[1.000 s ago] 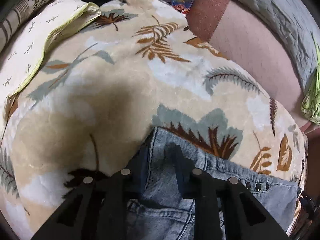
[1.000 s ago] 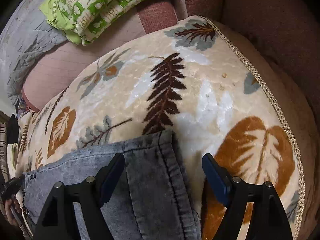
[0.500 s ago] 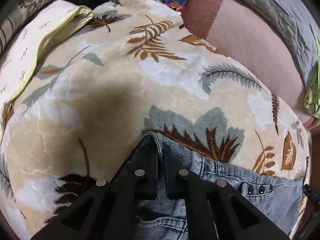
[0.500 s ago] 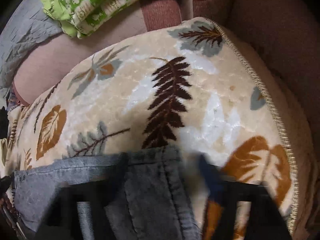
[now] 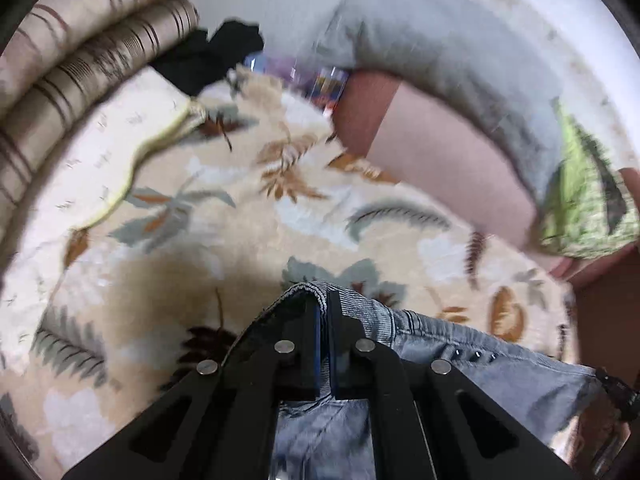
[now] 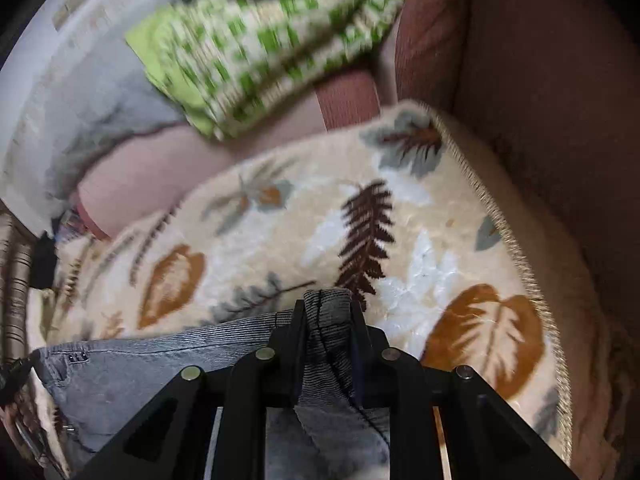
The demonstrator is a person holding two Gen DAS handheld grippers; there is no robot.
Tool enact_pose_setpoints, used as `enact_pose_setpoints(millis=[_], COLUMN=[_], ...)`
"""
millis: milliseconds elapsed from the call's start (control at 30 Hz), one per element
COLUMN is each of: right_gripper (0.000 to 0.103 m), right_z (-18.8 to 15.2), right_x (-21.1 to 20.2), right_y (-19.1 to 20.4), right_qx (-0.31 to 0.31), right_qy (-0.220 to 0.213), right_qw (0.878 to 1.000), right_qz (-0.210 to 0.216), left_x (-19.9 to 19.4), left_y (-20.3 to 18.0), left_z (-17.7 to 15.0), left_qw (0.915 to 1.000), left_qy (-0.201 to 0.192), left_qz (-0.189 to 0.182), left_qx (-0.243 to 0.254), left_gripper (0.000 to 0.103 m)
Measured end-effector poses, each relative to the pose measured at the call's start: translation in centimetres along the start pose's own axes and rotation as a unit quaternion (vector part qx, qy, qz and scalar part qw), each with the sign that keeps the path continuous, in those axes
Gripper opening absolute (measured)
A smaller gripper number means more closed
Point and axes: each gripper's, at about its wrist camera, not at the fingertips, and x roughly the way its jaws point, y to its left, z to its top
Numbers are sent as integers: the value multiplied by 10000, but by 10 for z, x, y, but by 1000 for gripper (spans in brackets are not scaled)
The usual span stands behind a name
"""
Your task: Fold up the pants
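The pants are grey-blue jeans [image 5: 480, 364] lying on a cream blanket with leaf prints [image 5: 224, 216]. My left gripper [image 5: 325, 300] is shut on one corner of the jeans' top edge, which bunches between its fingers. My right gripper [image 6: 326, 306] is shut on the other end of the jeans [image 6: 160, 364], a fold of denim pinched between its fingers. The cloth stretches between the two grippers and is raised a little off the blanket [image 6: 400, 248]. Both views are blurred by motion.
A green patterned cushion [image 6: 260, 40] and a grey quilt [image 5: 440, 40] lie at the back on a reddish sofa [image 6: 540, 80]. A striped cushion [image 5: 80, 48], black cloth [image 5: 212, 56] and cream pillow [image 5: 100, 152] sit left.
The right gripper went from open around the jeans' corner to shut on it. The left gripper closed on its corner. Both have lifted and tilted up, showing more of the sofa back.
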Motion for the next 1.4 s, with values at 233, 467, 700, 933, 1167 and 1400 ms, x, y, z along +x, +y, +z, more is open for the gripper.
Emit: enact_pose_setpoints(millis=[233,467,700,933,1167,1400], right_gripper=[20,50,71,72,15,16], right_z=[-43,-192,-258,-198,-182,-154], right_x=[-108,-128,-141,-111,-44,-70], right_y=[-3,-43,-98,-75,-42,-6], right_qx=[100,31,890,1090,408,-582], right_qy=[-700,136,423,557,1241,215], right_qw=[9960,9986,9948,9902,9912,9941], right_qz=[537,518,255,679,-218,-894], left_x=[-118,-133,-159,-135,-78,-77], left_y=[48,144,173,86,96,104], left_z=[-53,-160,-166,-175,-215,-219], left_qw=[9974,9979,9966,9994,9948,9953], left_qy=[-458,528,312,238,973,916], left_qz=[-529,-214,265,-110,287,295], left_qx=[-151,-313,-719,243,-38,-86], left_gripper=[3,9,32,69,69,69])
